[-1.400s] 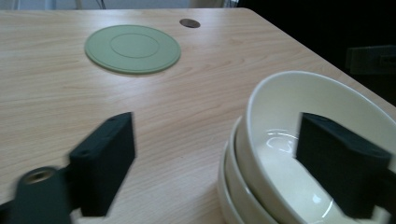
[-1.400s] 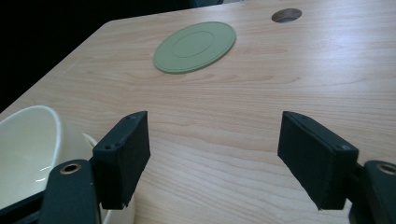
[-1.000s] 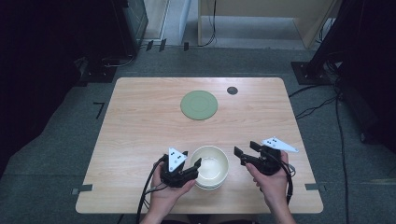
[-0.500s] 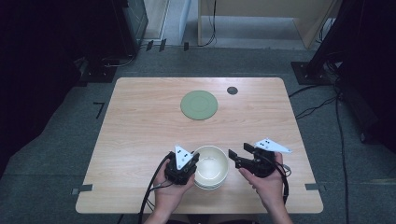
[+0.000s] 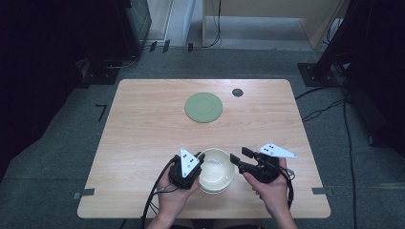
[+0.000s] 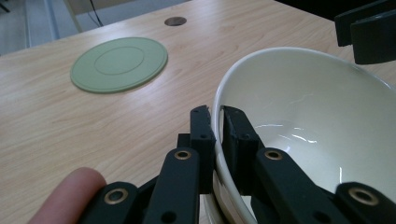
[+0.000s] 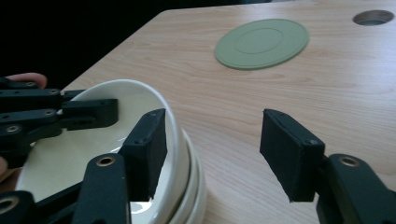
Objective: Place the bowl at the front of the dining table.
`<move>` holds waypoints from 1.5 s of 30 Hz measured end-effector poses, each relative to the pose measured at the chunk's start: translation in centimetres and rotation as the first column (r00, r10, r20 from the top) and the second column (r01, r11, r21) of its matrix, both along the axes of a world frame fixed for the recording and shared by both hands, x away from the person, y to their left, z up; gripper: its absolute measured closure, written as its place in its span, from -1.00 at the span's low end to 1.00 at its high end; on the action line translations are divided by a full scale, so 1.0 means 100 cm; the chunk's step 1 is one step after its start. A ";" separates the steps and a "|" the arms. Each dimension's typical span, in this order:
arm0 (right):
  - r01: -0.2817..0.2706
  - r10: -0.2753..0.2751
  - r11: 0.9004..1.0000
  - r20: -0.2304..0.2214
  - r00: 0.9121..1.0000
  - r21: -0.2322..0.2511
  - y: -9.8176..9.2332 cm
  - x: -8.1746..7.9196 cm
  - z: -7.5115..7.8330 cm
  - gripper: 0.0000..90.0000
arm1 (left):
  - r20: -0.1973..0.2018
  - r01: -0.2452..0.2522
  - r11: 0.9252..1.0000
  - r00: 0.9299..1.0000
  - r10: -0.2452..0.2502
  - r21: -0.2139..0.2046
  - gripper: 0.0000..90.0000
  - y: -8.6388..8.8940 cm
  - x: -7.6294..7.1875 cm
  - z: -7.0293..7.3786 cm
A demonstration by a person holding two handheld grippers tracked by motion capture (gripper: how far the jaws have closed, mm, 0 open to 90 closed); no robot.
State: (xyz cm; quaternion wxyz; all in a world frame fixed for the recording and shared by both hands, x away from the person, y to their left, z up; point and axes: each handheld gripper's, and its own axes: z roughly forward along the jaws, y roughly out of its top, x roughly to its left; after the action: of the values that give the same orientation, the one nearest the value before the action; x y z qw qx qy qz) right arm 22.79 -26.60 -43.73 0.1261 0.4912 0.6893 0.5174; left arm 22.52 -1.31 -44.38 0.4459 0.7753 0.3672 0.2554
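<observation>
- Where the bench (image 5: 143, 143) nears the bottom of the high view, a stack of cream bowls (image 5: 217, 170) sits just below centre, between the two hands.
- Left gripper (image 5: 195, 161): its fingers (image 6: 201, 135) are pinching the top bowl's near rim, one outside the wall and one inside, as the left gripper view shows.
- Right gripper (image 5: 239, 157): its fingers (image 7: 148, 149) are spread and have just been closing; in the right gripper view one hangs over the bowl's rim and the other stands clear above bare wood, neither pressing on the bowl.
- A flat green disc (image 5: 204, 107) lies well apart, above centre, with a small dark hole (image 5: 237, 92) near it towards the upper right.
</observation>
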 end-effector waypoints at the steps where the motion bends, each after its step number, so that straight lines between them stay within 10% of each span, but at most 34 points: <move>1: -0.007 0.007 1.000 -0.002 1.000 0.001 0.001 0.000 0.000 -0.04 | 0.021 -0.002 1.000 1.000 0.002 0.003 0.87 0.000 -0.002 0.000; 10: -0.080 0.081 0.997 -0.018 0.997 0.016 0.014 -0.003 0.000 0.21 | 0.118 0.001 0.999 0.993 0.003 -0.034 0.87 0.003 -0.010 0.006; 22: 0.003 -0.003 0.999 0.002 1.000 -0.033 0.037 -0.007 -0.003 0.85 | 0.187 -0.001 0.998 0.982 0.011 -0.056 0.86 0.007 -0.019 0.011; 26: 0.032 -0.031 0.998 0.020 0.999 -0.061 0.042 -0.009 -0.002 0.88 | 0.166 0.005 0.993 0.986 0.015 -0.121 0.82 0.010 -0.020 0.011; 33: 0.052 -0.050 0.998 0.058 0.997 -0.041 0.034 -0.007 0.006 0.88 | -0.021 0.023 0.945 0.999 -0.032 -0.327 -0.76 0.039 -0.007 0.020; 38: 0.061 -0.056 0.996 0.086 0.995 -0.059 0.035 -0.003 0.011 0.88 | 0.005 0.069 0.937 0.997 -0.072 -0.342 -1.00 0.052 -0.011 0.021; 45: 0.078 -0.071 0.995 0.105 0.992 -0.067 0.041 0.006 0.017 0.88 | 0.008 0.011 0.923 1.000 -0.009 -0.384 -1.00 0.076 -0.009 0.023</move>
State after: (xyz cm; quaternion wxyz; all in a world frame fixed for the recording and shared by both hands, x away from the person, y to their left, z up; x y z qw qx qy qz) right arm 23.41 -22.54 -42.03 0.1979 0.4848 0.6809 0.5121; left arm 21.61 6.30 -42.11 0.5914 0.6742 0.4047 0.1789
